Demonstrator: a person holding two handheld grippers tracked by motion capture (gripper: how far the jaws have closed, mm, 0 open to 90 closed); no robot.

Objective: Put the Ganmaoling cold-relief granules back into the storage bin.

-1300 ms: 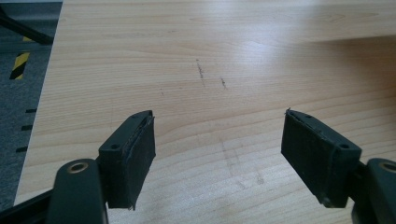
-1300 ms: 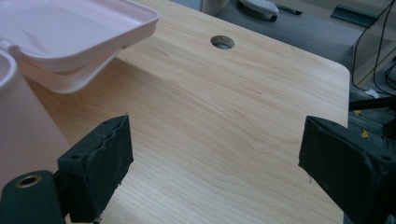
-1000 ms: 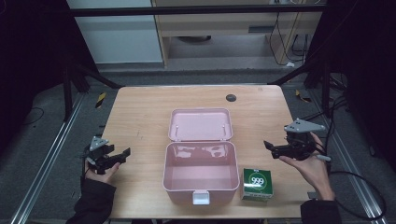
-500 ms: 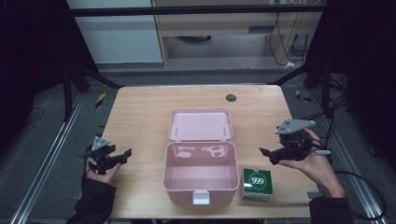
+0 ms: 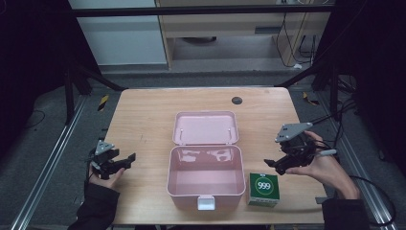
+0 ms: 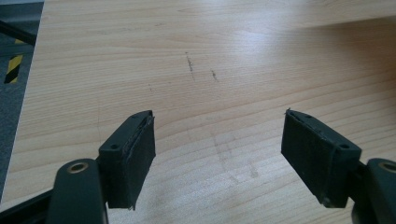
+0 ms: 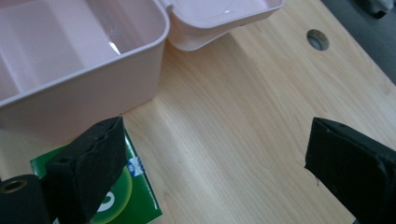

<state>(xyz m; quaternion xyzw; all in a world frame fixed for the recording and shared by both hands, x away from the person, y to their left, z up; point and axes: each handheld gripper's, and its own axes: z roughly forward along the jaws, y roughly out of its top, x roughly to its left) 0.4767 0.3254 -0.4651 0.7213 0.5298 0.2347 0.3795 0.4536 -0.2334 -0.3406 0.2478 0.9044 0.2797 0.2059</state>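
Left hand (image 5: pixel 103 173) sat low at the table's left edge, dark sleeve coming in from the bottom, palm up under the left gripper (image 5: pixel 125 158). Gripper pointed right toward the box, jaws wide apart, nothing between them. In the left gripper view its two pads (image 6: pixel 133 156) hung just over bare wood, faint scuff marks on the grain ahead.

Right hand (image 5: pixel 325 167) came in from the bottom right, wrist angled inward, holding the right gripper (image 5: pixel 273 165) with its grey plate (image 5: pixel 292 132) on top. Jaws spread wide, empty, tips aimed left and down, just above and right of the green carton (image 5: pixel 262 188). Right gripper view: left jaw overlapped the carton's near corner (image 7: pixel 135 196), touching or not I couldn't tell; right jaw over bare wood.

Pink box (image 5: pixel 204 184) stood mid-table, open, lid (image 5: pixel 206 127) laid back flat behind it, white latch (image 5: pixel 206 203) at the front. Inside looked empty. Carton lay flat just right of the box's front corner, "999" on its top face.

Table (image 5: pixel 143 120) was light wood, with a dark round hole (image 5: pixel 236 100) near the far edge. Around it: black frame struts, grey floor, yellow-black tape (image 5: pixel 103 102) at left, cables at right, pale cabinets behind. Room dim at the sides.
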